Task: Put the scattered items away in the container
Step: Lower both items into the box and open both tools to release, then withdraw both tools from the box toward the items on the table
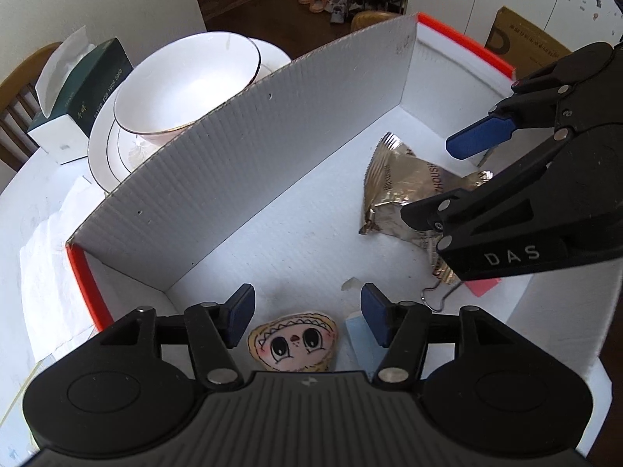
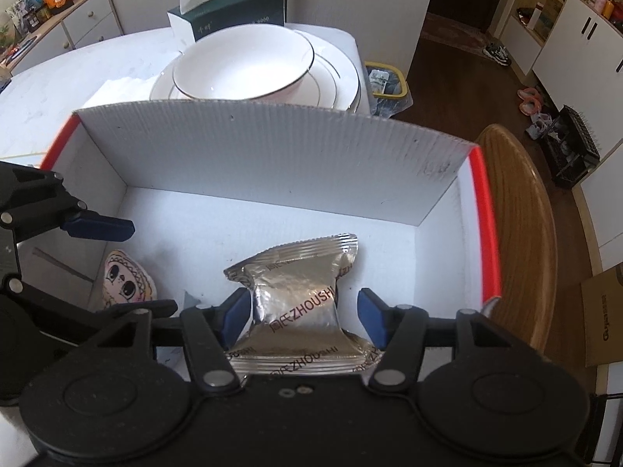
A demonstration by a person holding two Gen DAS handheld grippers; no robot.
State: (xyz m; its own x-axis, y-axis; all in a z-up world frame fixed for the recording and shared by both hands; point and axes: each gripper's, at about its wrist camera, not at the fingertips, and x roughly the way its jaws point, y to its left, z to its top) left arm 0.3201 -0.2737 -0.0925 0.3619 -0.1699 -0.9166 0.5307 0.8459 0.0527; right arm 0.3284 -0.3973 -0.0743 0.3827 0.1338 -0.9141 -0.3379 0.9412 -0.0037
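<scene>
A white cardboard box (image 1: 249, 163) with an orange-red rim holds the items. On its floor lies a small doll-face charm (image 1: 294, 346), straight below my left gripper (image 1: 307, 317), which is open; its blue pads stand apart from the charm. Farther right lies a crumpled silver foil packet (image 1: 401, 186) under my right gripper (image 1: 447, 179). In the right wrist view the foil packet (image 2: 300, 299) rests on the floor of the box (image 2: 272, 163) between the pads of my open right gripper (image 2: 303, 317), with a gap at the right pad. The left gripper (image 2: 148, 268) hovers over the charm (image 2: 124, 280).
A bent wire clip (image 1: 436, 299), a pink slip (image 1: 484, 286) and a pale blue card (image 1: 358, 334) also lie in the box. Behind its tall back wall stand a white bowl (image 2: 241, 62) on stacked plates and a green tissue box (image 2: 233, 11). A wooden chair (image 2: 514, 225) is at the right.
</scene>
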